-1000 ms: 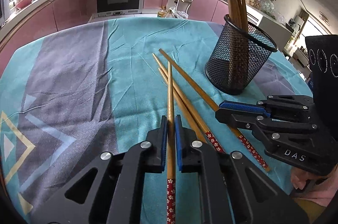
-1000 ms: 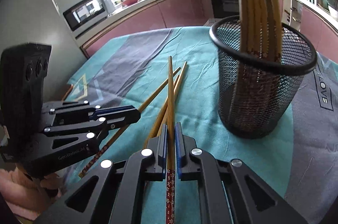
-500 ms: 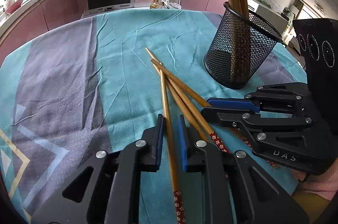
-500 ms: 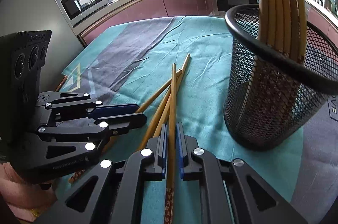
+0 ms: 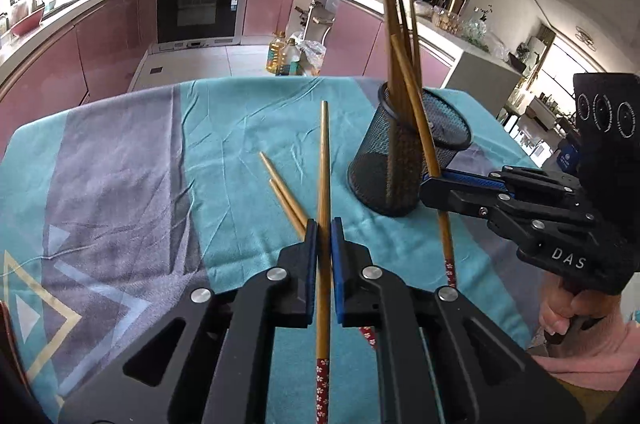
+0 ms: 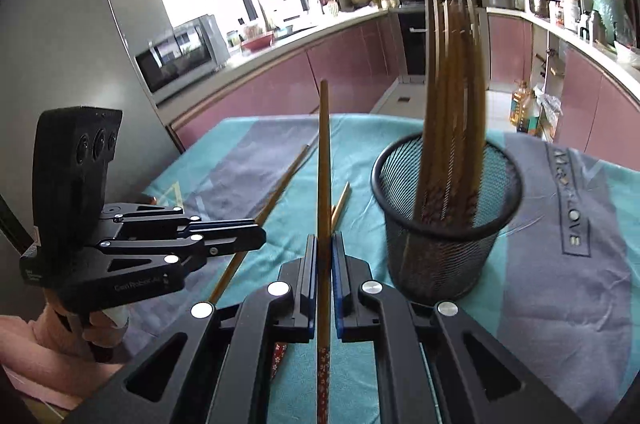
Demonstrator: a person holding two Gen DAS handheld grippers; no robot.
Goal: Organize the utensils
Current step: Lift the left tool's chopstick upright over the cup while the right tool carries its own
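My left gripper [image 5: 324,224] is closing its jaws on a wooden chopstick [image 5: 324,152] with a red patterned end, held off the cloth and pointing away. To its right my right gripper [image 5: 426,184] is shut on another chopstick [image 5: 446,236], tilted up in front of the black mesh cup [image 5: 384,180]. In the right wrist view the right gripper [image 6: 325,240] pinches its chopstick [image 6: 324,152] left of the cup [image 6: 448,244], which holds several upright chopsticks [image 6: 452,84]. The left gripper [image 6: 260,236] is at the left. Two loose chopsticks [image 5: 282,188] lie on the cloth.
A teal and grey tablecloth [image 5: 120,184] covers the table. A person's hand [image 5: 560,308] in a pink sleeve grips the right handle. Kitchen counters, an oven and bottles on the floor stand beyond the far table edge.
Both grippers have risen, each lifting a chopstick off the pile on the cloth. The left jaws loosened half a second ago with the stick askew, then closed on it straight.
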